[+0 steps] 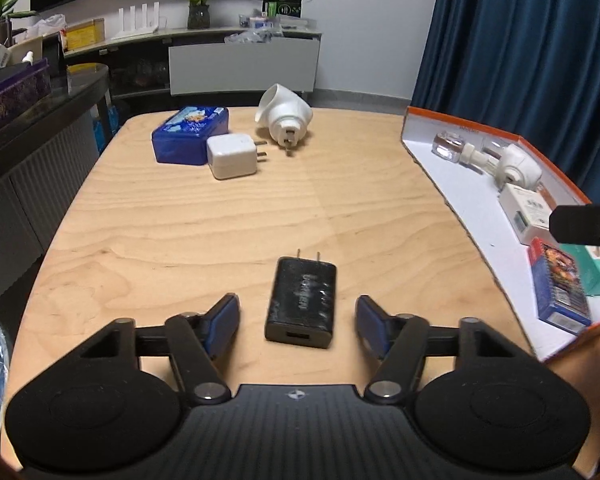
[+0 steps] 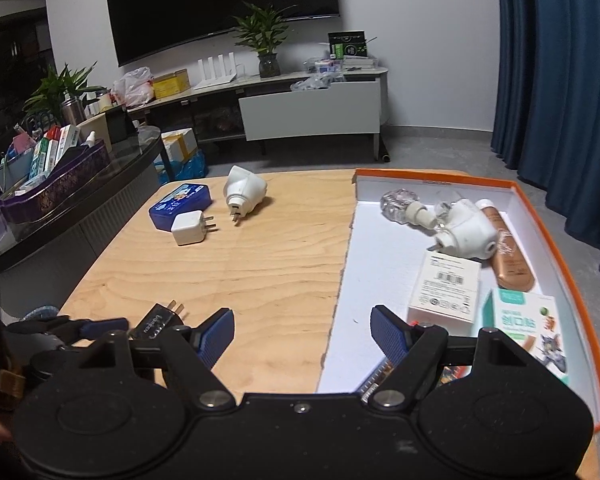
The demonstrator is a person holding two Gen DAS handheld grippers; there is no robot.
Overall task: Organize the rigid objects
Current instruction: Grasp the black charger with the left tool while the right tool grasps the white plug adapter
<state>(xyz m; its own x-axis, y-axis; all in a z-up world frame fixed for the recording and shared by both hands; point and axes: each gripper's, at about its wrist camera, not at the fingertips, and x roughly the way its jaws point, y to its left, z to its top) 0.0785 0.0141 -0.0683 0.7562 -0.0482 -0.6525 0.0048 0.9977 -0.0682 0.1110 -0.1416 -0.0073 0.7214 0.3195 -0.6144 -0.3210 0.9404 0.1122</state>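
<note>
Your left gripper (image 1: 298, 322) straddles a black charger (image 1: 301, 304), pads apart from it. Your right gripper (image 2: 302, 336) gapes empty at the tray (image 2: 560, 248) edge.

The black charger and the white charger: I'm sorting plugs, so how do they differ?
The black charger is a long, flat slab; the white charger is a stubby cube. The black one lies alone between the open left tongs, untouched; the white one sits against the blue tin. Black's prongs point away from the camera, white's point right. Both lie on the table and have two flat prongs.

Black charger (image 1: 301, 303) flat on table (image 1: 220, 216)
</note>
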